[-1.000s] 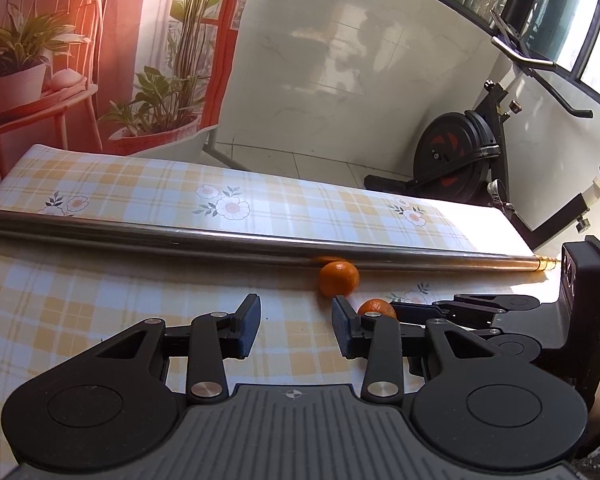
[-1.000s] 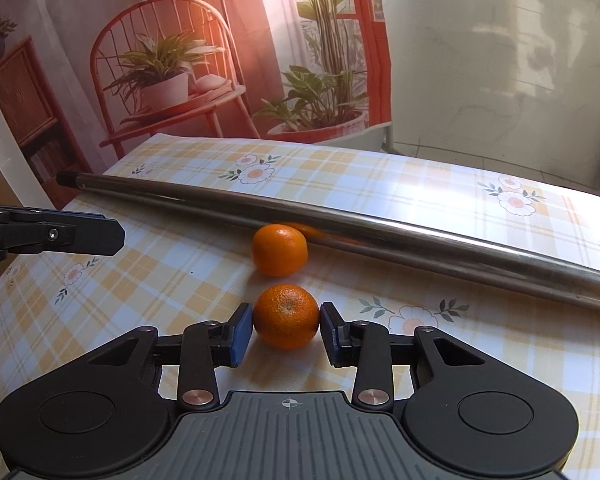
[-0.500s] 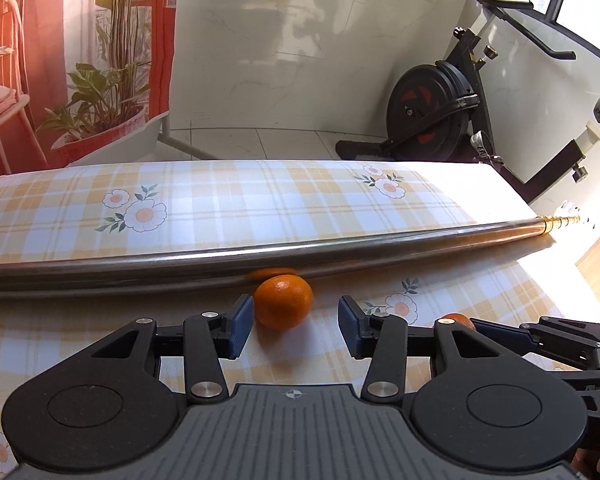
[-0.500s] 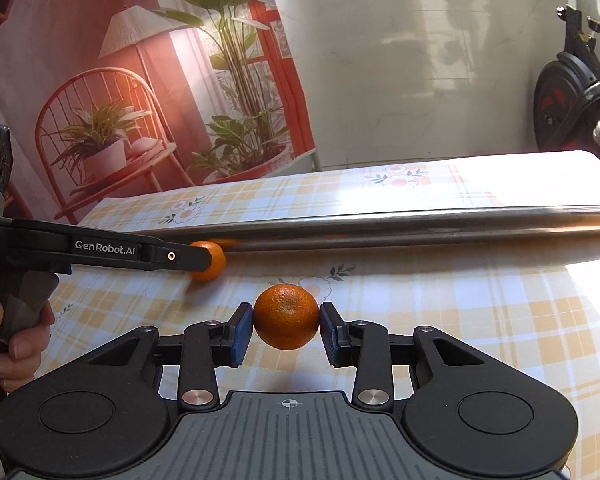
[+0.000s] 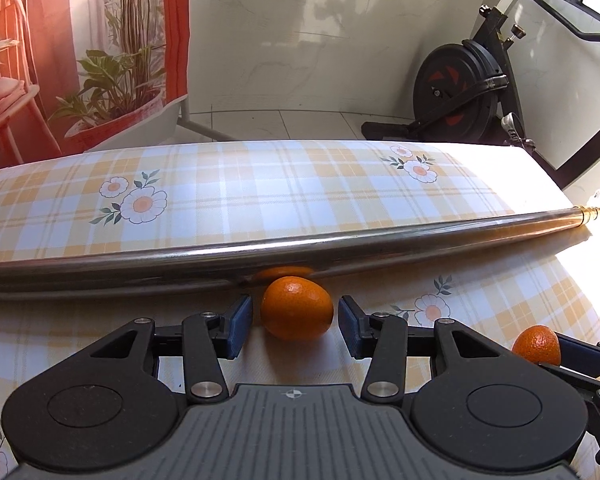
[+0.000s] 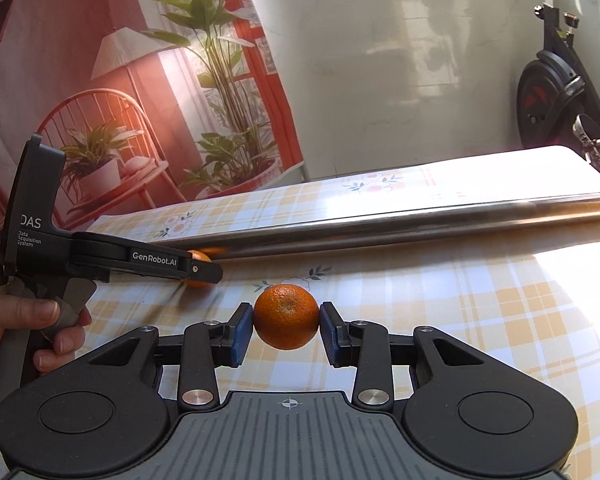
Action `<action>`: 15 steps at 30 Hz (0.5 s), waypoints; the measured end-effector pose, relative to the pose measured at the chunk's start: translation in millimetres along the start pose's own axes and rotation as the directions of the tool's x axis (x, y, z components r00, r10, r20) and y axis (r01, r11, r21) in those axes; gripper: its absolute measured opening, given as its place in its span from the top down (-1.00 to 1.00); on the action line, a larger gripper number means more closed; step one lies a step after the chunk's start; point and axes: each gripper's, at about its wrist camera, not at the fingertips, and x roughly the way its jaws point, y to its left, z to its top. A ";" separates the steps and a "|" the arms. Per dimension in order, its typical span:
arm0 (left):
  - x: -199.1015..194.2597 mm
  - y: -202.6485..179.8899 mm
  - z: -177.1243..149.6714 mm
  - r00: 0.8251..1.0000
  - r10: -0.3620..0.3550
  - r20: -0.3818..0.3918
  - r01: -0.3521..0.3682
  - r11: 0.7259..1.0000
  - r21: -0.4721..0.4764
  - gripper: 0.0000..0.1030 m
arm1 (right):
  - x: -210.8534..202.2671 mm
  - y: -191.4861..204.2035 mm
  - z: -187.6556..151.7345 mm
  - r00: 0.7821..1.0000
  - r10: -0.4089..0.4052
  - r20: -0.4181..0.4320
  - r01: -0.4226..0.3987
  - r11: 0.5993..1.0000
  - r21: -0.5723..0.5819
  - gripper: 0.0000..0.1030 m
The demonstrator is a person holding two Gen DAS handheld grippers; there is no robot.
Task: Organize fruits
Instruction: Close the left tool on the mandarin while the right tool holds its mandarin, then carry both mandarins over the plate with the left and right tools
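Crosswise, egg-shaped orange between left tool pads.

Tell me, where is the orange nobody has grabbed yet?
In the left wrist view the loose orange sits on the tablecloth between the open left gripper fingers, just in front of the metal pole.

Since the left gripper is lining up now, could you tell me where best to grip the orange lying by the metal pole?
Grip the orange across its widest middle, from the near side. The pole blocks its far side, while its left and right flanks are clear, and the open left gripper already brackets it.
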 end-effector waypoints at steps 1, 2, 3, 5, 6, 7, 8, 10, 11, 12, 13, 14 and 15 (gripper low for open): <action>-0.2 0.6 0.3 1.000 0.000 0.002 0.000 1.000 -0.002 0.13 | -0.1 1.3 0.7 1.000 0.000 0.000 0.000 1.000 0.000 0.35; -0.5 0.7 0.9 1.000 0.003 0.007 -0.003 1.000 0.000 0.19 | -1.3 1.1 0.6 1.000 0.001 0.001 -0.001 1.000 0.001 0.35; -1.2 0.3 1.3 1.000 0.008 0.010 -0.008 1.000 0.007 0.21 | -1.9 1.3 0.4 1.000 0.001 0.000 -0.001 1.000 0.002 0.35; -2.6 -2.2 -0.2 1.000 0.014 0.007 -0.014 1.000 0.028 0.21 | -4.8 1.8 0.6 1.000 0.001 0.001 -0.001 1.000 0.003 0.35; -3.8 -3.1 -0.8 1.000 0.013 0.005 -0.013 0.999 0.037 0.21 | -7.0 1.8 0.1 1.000 0.001 0.003 -0.001 1.000 0.004 0.35; -6.7 -5.5 -2.1 1.000 0.010 0.002 -0.011 0.999 0.051 0.21 | -9.0 1.6 0.5 1.000 0.003 0.004 -0.003 1.000 0.006 0.35; -9.9 -7.2 -3.8 1.000 0.009 0.002 -0.009 0.998 0.062 0.21 | -10.8 2.0 0.7 1.000 0.006 0.005 -0.006 1.000 0.006 0.35; -19.1 -9.9 -7.5 1.000 0.004 0.009 -0.004 0.997 0.077 0.21 | -14.4 2.9 1.0 1.000 0.012 0.008 -0.012 1.000 0.006 0.35; -25.1 -11.4 -9.8 1.000 0.001 0.014 -0.002 0.997 0.080 0.21 | -15.8 3.8 0.7 1.000 0.013 0.009 -0.013 1.000 0.005 0.35; -30.9 -12.0 -11.7 1.000 0.000 0.020 -0.001 0.997 0.081 0.21 | -17.9 5.2 0.4 1.000 0.014 0.010 -0.014 1.000 0.006 0.35; -37.1 -12.7 -13.9 1.000 -0.002 0.026 0.000 0.997 0.081 0.21 | -20.8 7.3 -0.6 1.000 0.017 0.011 -0.017 1.000 0.005 0.35; -43.8 -13.4 -16.5 0.999 -0.006 0.032 0.003 0.997 0.081 0.21 | -23.2 9.2 -1.3 1.000 0.019 0.013 -0.019 1.000 0.004 0.35; -50.8 -14.1 -19.5 0.999 -0.010 0.037 0.007 0.997 0.082 0.21 | -25.6 11.2 -2.5 1.000 0.021 0.014 -0.021 1.000 0.003 0.35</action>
